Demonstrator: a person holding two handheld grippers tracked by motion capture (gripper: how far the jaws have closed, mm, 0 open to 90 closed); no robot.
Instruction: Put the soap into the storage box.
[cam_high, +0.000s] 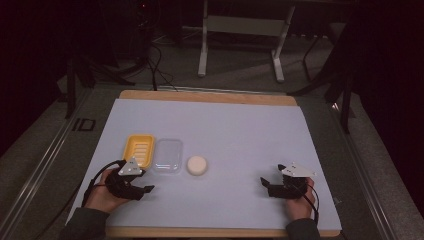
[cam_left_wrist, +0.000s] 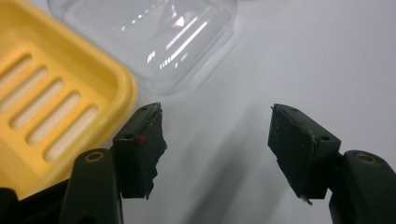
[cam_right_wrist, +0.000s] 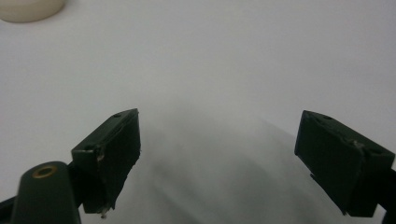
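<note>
The left gripper (cam_high: 145, 186) hovers with jaws parted and nothing between them, just beside the yellow soap dish (cam_high: 138, 149). A clear lid (cam_high: 167, 156) and round white soap (cam_high: 196, 165) follow rightward. The right gripper (cam_high: 266, 184), well apart, gapes empty.

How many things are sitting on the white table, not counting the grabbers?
3, in a row near the left gripper: a yellow soap dish on the left, a clear plastic lid touching it in the middle, and a round cream soap bar on the right.
</note>
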